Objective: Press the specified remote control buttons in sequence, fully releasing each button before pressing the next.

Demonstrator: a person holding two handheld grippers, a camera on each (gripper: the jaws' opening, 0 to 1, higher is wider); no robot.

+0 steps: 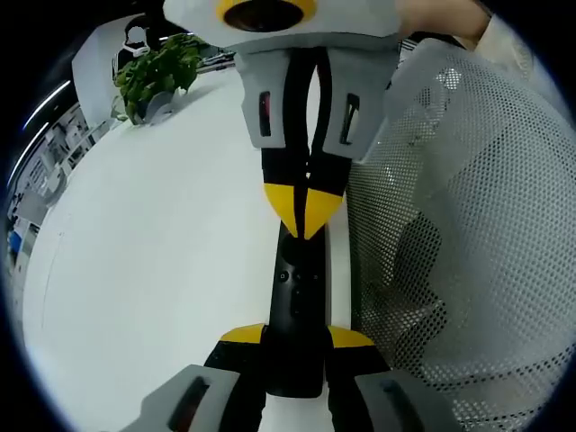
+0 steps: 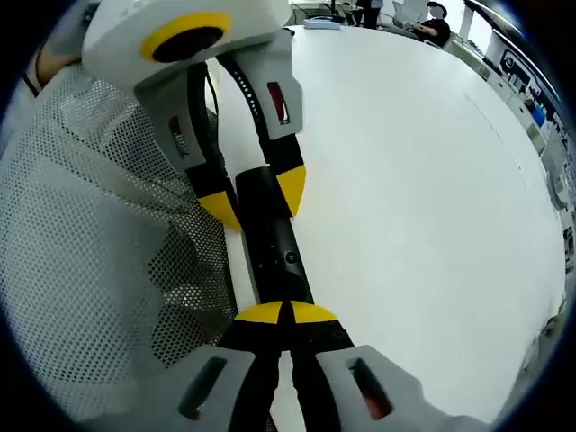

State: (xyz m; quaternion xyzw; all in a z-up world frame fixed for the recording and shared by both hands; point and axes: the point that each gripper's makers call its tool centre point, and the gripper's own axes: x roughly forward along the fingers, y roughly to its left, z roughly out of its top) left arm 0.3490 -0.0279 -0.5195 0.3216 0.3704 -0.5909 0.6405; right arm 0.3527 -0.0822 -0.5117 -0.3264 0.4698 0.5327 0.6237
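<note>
A slim black remote control [image 1: 295, 297] lies lengthwise over the white table's edge. My left gripper [image 1: 297, 337] is shut on its near end, one yellow tip on each side. In the left gripper view my right gripper [image 1: 304, 214] comes down from the top, its yellow tips together and resting on the remote's far part near the buttons. In the right gripper view the right gripper [image 2: 286, 313] is shut, tips touching the remote [image 2: 274, 247], and the left gripper [image 2: 255, 193] clamps the remote's other end.
The white table [image 1: 162, 252] spreads wide on one side of the remote. A grey mesh chair back [image 1: 468, 225] stands close on the other side. A potted green plant [image 1: 157, 76] sits at the table's far corner. Desks and seated people [image 2: 436, 27] show far off.
</note>
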